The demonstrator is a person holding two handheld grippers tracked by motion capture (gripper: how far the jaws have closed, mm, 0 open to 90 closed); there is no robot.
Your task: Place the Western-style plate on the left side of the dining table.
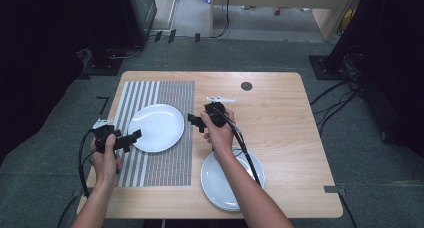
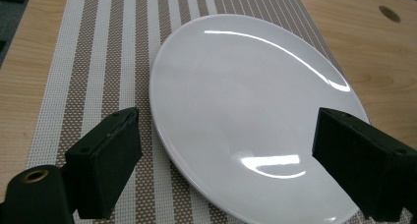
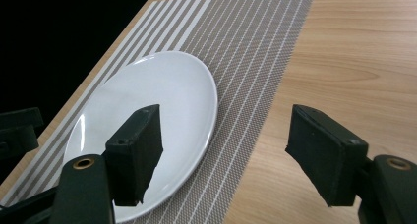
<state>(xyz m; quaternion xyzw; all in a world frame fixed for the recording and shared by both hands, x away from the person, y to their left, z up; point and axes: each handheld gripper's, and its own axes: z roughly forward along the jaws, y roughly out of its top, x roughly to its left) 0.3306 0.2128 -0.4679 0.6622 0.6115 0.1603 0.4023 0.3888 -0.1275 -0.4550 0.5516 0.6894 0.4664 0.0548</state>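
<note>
A white plate [image 1: 156,127] is lying flat on a striped placemat [image 1: 165,163] at the left half of the wooden bench [image 1: 280,113], with mat showing around it on every side. The left gripper [image 1: 134,134] is hovering at the plate's near-left rim, held in the person's left hand [image 1: 105,158]. In the left gripper view its fingers [image 2: 105,170] are standing spread wide, the plate's [image 2: 246,116] near edge lying below and between them with neither pad pressing on it. The right gripper [image 1: 192,121] is hanging at the plate's right side, over the mat's right border, gripped by the right hand [image 1: 218,133]. In the right gripper view its fingers [image 3: 135,153] are likewise spread apart and pinching nothing; one is showing over the plate [image 3: 147,111], the other over bare wood [image 3: 354,62]. A second white plate [image 1: 220,180] is sitting on the bare bench near the front edge, partly under the right forearm, well apart from the mat's plate. Black cables are trailing from both grippers toward the person.
</note>
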